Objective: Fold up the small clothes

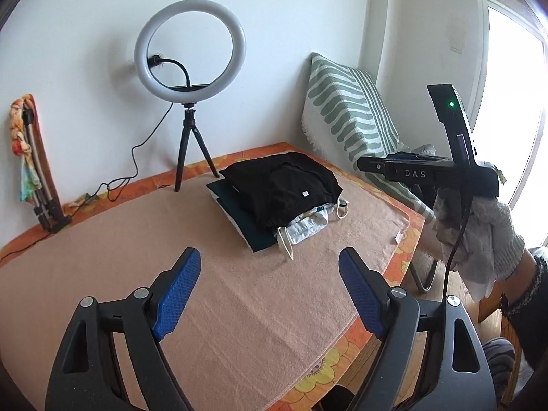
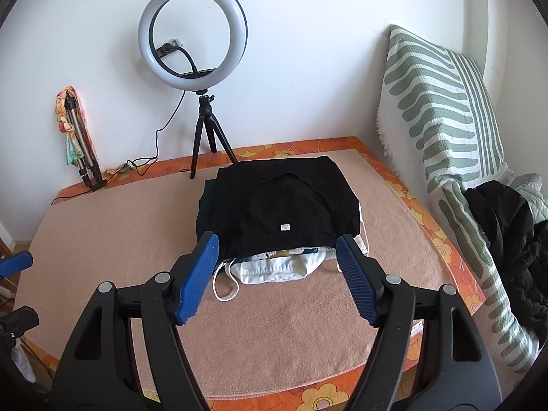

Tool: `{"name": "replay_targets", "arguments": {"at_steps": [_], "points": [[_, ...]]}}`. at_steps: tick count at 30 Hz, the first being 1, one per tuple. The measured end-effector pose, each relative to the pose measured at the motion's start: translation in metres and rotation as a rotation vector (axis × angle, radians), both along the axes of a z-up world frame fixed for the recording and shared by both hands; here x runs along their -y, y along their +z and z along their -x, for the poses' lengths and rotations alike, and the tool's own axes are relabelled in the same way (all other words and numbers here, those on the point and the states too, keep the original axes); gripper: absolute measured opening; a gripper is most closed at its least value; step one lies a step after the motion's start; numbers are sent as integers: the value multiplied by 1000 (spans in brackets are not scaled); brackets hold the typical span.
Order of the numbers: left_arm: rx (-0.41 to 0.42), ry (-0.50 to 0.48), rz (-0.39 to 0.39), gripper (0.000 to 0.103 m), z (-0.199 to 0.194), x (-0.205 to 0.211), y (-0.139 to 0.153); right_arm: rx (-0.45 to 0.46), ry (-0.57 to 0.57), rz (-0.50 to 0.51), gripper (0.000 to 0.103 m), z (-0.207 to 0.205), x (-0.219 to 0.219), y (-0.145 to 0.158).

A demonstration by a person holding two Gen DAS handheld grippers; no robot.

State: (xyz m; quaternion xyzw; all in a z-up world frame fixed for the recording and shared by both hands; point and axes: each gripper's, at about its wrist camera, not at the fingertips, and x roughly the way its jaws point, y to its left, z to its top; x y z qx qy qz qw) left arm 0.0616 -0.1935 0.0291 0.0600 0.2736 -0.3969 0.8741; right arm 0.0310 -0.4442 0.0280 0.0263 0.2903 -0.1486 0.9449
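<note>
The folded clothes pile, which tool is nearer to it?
Right. The right tool hangs just in front of the folded clothes pile; the left tool sits farther back over the towel.

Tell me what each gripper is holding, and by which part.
Nothing. The left gripper and right gripper are both open and empty; the folded black garment lies free on the pile.

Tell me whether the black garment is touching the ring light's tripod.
Apart. In the left wrist view, bare towel and orange cloth show between the black garment and the nearest tripod leg; the right wrist view shows a gap too.
</note>
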Motion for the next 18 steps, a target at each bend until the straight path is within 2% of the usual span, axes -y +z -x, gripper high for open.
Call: {"name": "replay_targets", "arguments": {"at_steps": [1,4,10,12,14,16,18], "points": [[4,5,1,83,3,-3,0,7,-4,11,88,5,-8,-1],[27,21,0,83,13,-13,-2,43,-17,35,95,22,-31,-6],[58,61,-26,87,26,-25,-8,90,-73,3,96,48,-52,-21],[89,80,-42,91,31,-26,-11,100,-96,-2,98,53,-54,-27],[118,97,-39,101,34,-29,-12,108,-105,-13,103,57,-55,-32],[127,100,-17,102,36,-31,-14,121,-115,-6,103,61,-57,-35],[114,107,-34,102,35,-29,-17,132,-119,19,103,63,-61,-37]]}}
